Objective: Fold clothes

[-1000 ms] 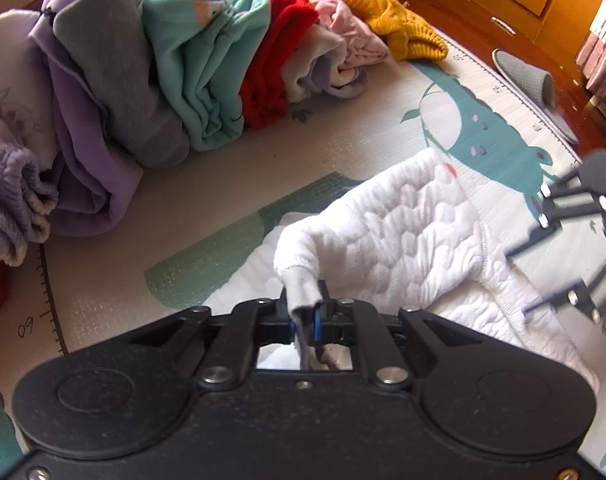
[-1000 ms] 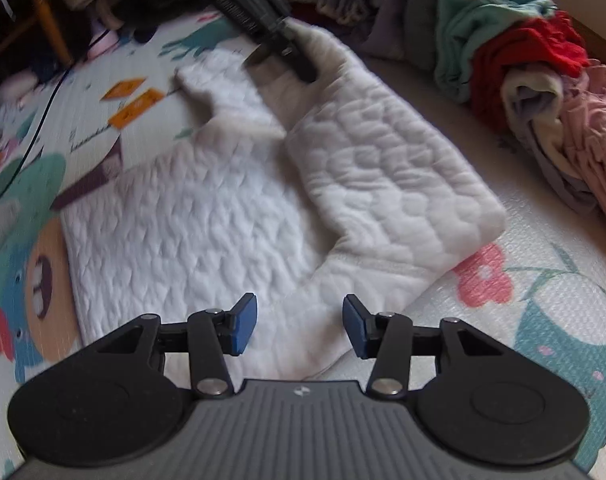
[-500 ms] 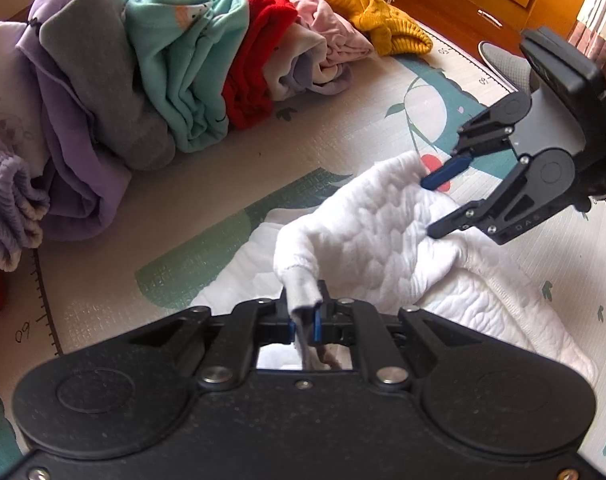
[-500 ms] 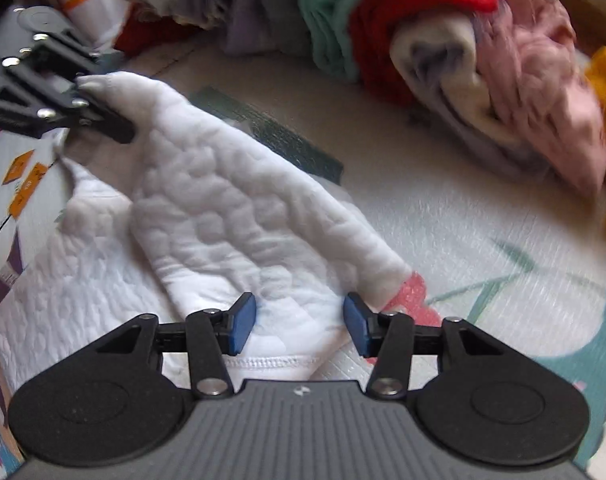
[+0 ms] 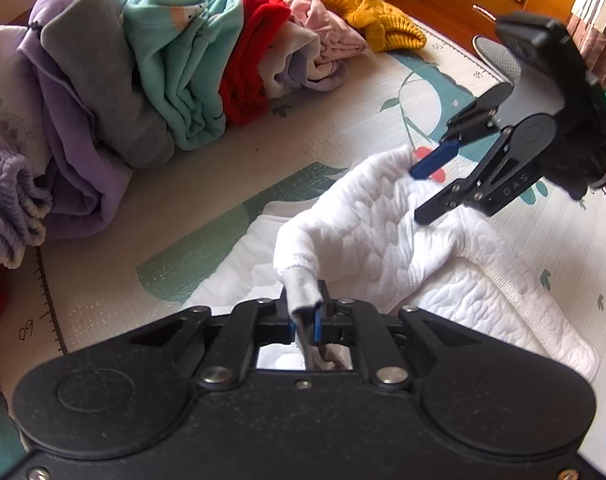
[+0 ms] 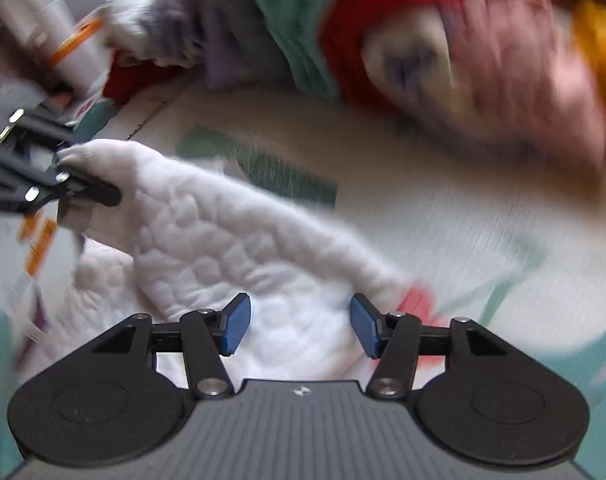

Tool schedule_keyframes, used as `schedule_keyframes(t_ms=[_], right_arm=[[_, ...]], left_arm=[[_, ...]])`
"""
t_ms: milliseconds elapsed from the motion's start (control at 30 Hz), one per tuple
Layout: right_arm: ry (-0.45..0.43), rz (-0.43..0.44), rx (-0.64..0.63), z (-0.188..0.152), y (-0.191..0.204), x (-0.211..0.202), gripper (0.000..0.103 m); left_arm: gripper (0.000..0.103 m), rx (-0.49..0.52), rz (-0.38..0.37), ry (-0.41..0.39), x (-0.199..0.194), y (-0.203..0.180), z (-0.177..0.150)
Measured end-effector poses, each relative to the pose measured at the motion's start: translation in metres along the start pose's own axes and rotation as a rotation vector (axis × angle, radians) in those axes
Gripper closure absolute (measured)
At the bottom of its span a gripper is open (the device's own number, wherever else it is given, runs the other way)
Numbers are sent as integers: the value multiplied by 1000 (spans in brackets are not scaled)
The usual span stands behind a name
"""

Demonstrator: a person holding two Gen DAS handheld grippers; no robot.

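Note:
A white quilted garment (image 5: 387, 236) lies on the play mat, one sleeve folded across its body. My left gripper (image 5: 305, 324) is shut on the grey cuff (image 5: 301, 290) of that sleeve and holds it up off the mat. My right gripper (image 5: 427, 188) is open over the sleeve's shoulder end, its blue pads just above the fabric. In the right wrist view the open right gripper (image 6: 299, 326) straddles the white garment (image 6: 231, 256), and the left gripper (image 6: 63, 190) shows at far left holding the cuff. That view is motion-blurred.
A row of bunched clothes (image 5: 175, 76) in purple, grey, teal, red, pink and mustard lines the mat's far edge. The patterned play mat (image 5: 231, 172) lies beneath. A grey slipper (image 5: 499, 60) sits on the wooden floor at right.
My right gripper has moved in closer over the sleeve's shoulder end, still open. My left gripper keeps its hold on the cuff, hardly moved.

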State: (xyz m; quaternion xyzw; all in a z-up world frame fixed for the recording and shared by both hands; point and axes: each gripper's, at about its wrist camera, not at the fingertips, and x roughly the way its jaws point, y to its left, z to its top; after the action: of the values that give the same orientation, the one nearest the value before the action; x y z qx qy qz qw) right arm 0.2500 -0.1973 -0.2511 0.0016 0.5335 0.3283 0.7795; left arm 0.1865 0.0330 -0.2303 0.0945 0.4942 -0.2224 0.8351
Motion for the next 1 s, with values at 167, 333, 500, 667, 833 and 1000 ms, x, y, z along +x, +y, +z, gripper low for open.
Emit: schedule_keyframes(t_ms=[167, 333, 500, 667, 833, 1000], right_arm=[[-31, 204, 267, -5, -36, -17, 42], [-48, 289, 477, -12, -57, -19, 42], [-42, 331, 545, -8, -56, -10, 42], [-40, 309, 513, -4, -52, -13, 42], [-33, 259, 449, 0, -51, -26, 42], [-90, 307, 546, -7, -69, -37, 42]], left_arm=[[98, 75, -11, -37, -15, -17, -2], [98, 256, -30, -76, -25, -58, -3], [98, 386, -92, -99, -24, -104, -2], [98, 470, -134, -85, -5, -139, -6], [98, 584, -151, -72, 9, -167, -16], [98, 734, -168, -53, 17, -191, -28]])
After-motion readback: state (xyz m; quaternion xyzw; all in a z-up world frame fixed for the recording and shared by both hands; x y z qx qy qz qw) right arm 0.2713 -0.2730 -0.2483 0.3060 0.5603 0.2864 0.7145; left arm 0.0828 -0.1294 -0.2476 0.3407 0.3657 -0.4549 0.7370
